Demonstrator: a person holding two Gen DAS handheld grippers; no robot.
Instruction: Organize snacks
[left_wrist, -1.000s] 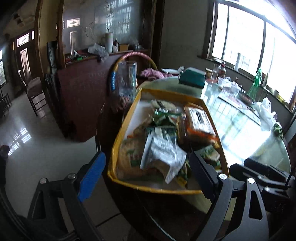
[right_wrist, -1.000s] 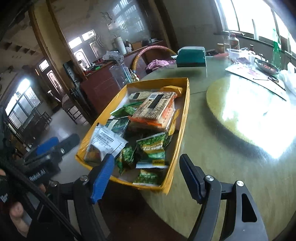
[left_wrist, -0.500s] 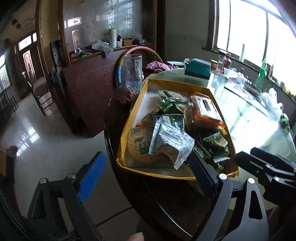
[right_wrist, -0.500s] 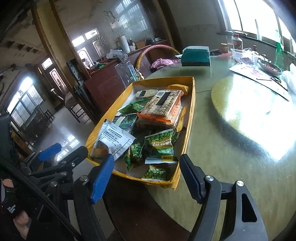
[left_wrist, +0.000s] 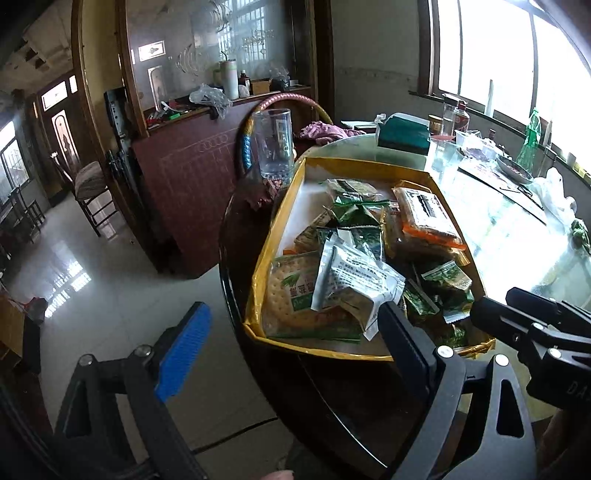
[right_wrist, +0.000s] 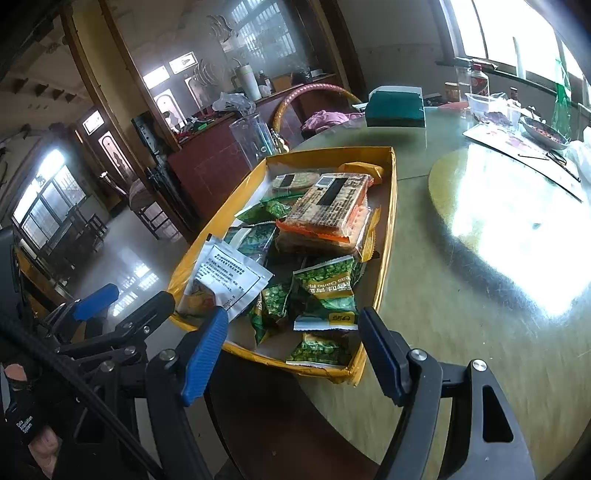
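Observation:
A yellow tray (left_wrist: 321, 162) (right_wrist: 391, 221) full of snack packets sits at the near edge of a round glass-topped table. On top lie a white foil packet (left_wrist: 354, 280) (right_wrist: 229, 273), an orange-edged cracker pack (left_wrist: 428, 218) (right_wrist: 328, 210), a round-cracker pack (left_wrist: 291, 291) and several green pea packets (right_wrist: 328, 277). My left gripper (left_wrist: 295, 347) (right_wrist: 125, 302) hovers open at the tray's near left corner, nothing between its fingers. My right gripper (right_wrist: 291, 350) (left_wrist: 517, 306) hangs open just short of the tray's near end, holding nothing.
A clear glass (left_wrist: 275, 144) stands behind the tray's far left corner. Farther back on the table are a green box (right_wrist: 397, 105), bottles (left_wrist: 448, 118), a dish (right_wrist: 543, 131) and a lazy Susan (right_wrist: 509, 206). Left of the table lie open floor, a dark cabinet (left_wrist: 192, 173) and a chair (left_wrist: 88, 184).
Both views have pulled back slightly from the tray, which now sits a little farther away and more to the right in the left wrist view. Both grippers stay open.

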